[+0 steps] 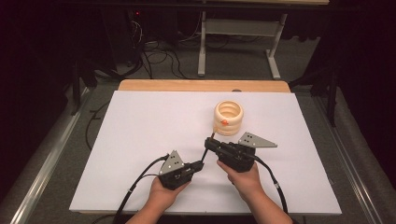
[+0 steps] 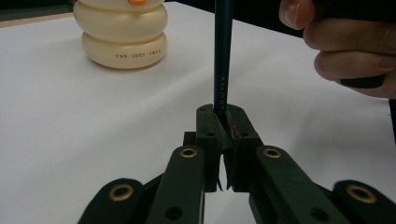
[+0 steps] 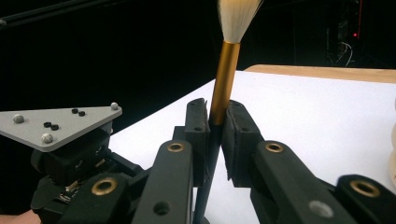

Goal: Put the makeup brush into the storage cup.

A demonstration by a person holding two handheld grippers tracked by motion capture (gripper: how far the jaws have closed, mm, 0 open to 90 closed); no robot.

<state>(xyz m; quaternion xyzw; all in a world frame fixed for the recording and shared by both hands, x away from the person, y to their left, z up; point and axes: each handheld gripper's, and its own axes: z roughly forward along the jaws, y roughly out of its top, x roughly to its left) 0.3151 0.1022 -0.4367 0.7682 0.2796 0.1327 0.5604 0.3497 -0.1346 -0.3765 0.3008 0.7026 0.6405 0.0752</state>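
Our left hand-held gripper [image 2: 223, 135] and right hand-held gripper [image 3: 215, 135] both clamp the brush [image 3: 224, 79], so we release one side slowly, keeping it steady.

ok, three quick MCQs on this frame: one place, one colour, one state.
1. Where does the cream ringed holder stand?
A. on the white board, beyond the grippers
B. on the floor
C. in a hand

2. What colour is the brush ferrule?
A. red
B. gold
C. blue

3. How is the brush held?
A. lying free
B. by one gripper
C. by both, left gripper and right gripper

Key: A, it sits on the board past both grippers; B, the metal sleeve below the bristles is gold; C, each gripper's jaws clamp the handle.
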